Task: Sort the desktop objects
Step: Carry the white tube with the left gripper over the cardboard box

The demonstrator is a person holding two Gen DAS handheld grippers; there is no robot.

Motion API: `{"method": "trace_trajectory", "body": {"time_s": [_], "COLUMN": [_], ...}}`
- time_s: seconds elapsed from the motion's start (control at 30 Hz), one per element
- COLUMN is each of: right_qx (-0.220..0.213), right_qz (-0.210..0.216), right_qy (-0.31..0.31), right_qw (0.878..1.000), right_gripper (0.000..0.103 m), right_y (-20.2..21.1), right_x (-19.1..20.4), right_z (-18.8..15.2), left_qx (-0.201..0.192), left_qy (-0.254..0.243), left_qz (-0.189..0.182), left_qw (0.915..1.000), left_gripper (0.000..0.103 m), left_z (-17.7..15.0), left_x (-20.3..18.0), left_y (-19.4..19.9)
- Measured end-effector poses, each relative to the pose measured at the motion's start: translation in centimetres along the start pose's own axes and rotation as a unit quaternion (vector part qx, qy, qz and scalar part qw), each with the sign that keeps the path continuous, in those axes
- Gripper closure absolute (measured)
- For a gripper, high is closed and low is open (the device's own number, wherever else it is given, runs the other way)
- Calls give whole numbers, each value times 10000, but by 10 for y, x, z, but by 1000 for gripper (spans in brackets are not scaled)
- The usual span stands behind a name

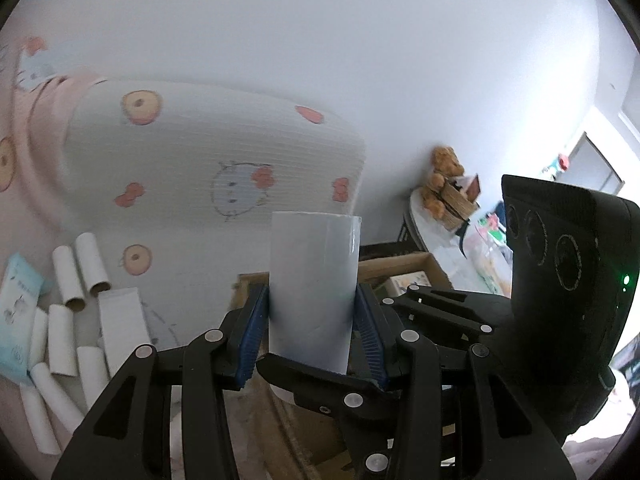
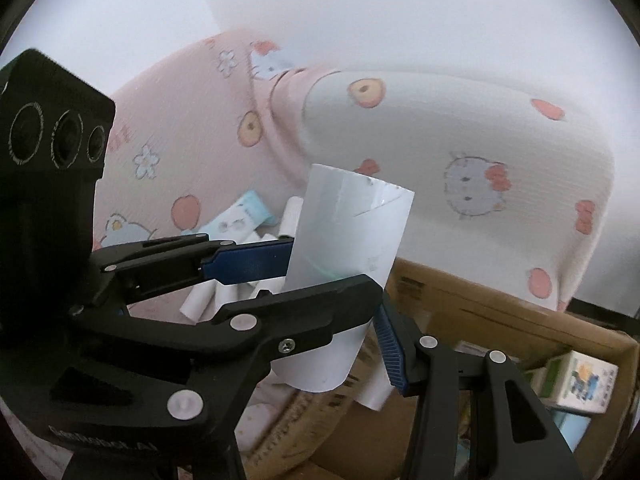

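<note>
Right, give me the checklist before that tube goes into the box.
1. Left gripper clamped on the tube: ok, pads on both sides.
2. Right gripper gripping the same tube: cannot tell, one finger hides the contact.
3. Tube uncrushed: ok.
4. Box open on top: ok.
5. Room in the box: cannot tell, cartons already inside.
6. Other tubes sorted: not ok, a pile lies loose.
</note>
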State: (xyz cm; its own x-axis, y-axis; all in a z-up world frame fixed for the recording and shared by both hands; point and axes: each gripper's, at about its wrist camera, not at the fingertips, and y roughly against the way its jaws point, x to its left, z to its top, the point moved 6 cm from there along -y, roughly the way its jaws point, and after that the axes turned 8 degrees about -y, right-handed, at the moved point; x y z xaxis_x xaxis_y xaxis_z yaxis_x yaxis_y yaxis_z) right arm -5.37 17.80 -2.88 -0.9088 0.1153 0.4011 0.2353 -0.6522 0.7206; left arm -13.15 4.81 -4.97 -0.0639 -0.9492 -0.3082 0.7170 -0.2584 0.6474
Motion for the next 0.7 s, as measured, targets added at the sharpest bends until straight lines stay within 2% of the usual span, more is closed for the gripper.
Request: {"method": "trace_trajectory", "body": {"time_s": [0.07,0.17,0.27,0.37,0.5,0.7], "right_qx": [-39,136,191,205,343,571], "right_qz": [11,192,314,163,317,281], "right_qy": [-52,-205,-363,-520,-846,-853], "right_qw": [10000,9995,9987,9983,9953,9943], "right_gripper": [56,56,56,56,56,56], "right_y": [5,9,16,17,12,6], "right_x": [-9,-21,-36,-53,-69,-78], "right_z": [-4,-16,-28,-37,-46,-59], "left_qx": [69,370,660,780,939,1126], "left_qy": [-100,-83,123,90,-131,-225], "left_qz": [-22,-11,-258,-384,-327,-426], "left_qw": [9999,9993,9974,9962,9950,9925], "left_gripper": [55,55,55,55,55,55], "left_z": [0,-7,-14,-16,-21,-24], "left_x": [-7,-10,-13,-20,-34,-45], "left_y": [-7,-23,-39,-49,-62,-77]}}
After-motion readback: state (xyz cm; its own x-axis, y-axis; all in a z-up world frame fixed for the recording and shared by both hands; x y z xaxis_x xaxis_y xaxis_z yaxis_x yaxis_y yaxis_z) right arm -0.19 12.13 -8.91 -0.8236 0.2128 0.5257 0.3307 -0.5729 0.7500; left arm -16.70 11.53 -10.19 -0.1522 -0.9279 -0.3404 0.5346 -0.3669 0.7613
